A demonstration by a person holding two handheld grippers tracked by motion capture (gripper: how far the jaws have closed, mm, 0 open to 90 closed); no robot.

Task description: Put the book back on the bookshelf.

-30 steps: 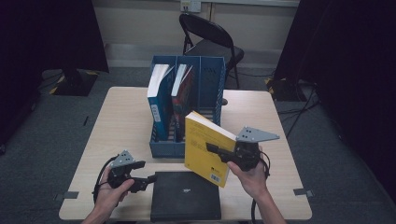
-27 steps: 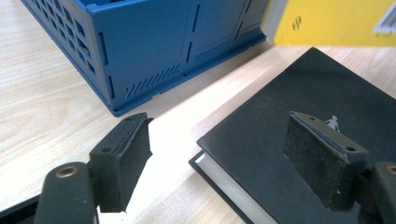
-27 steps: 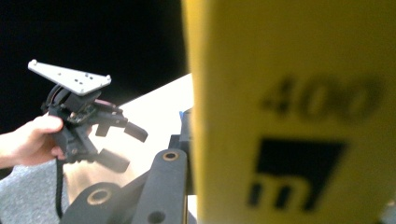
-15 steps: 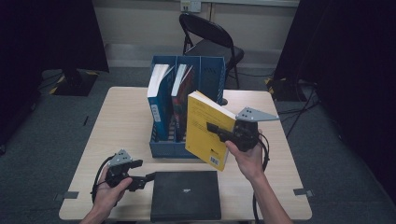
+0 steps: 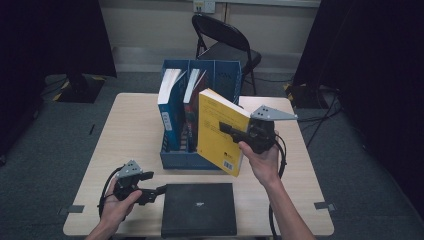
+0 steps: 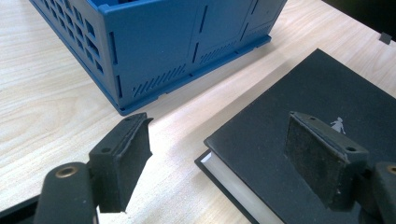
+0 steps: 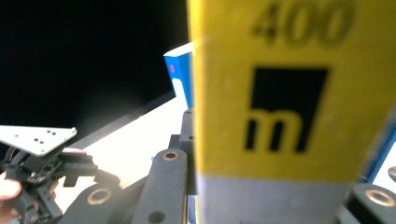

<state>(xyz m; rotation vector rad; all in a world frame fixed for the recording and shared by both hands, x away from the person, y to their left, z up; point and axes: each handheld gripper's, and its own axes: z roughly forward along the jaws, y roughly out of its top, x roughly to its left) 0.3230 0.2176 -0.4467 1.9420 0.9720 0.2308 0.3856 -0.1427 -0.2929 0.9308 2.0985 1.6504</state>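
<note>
High view: right gripper point(image 5: 231, 129) clamps a yellow book point(image 5: 219, 132) at frame center; left gripper point(image 5: 159, 189), jaws wide, rests lower left beside a black book point(image 5: 199, 209).

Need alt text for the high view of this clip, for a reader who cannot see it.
The right tongs hold a yellow book upright in the air, in front of a blue file box with books standing in it. The left tongs rest open beside a black book lying flat on the table.
</note>
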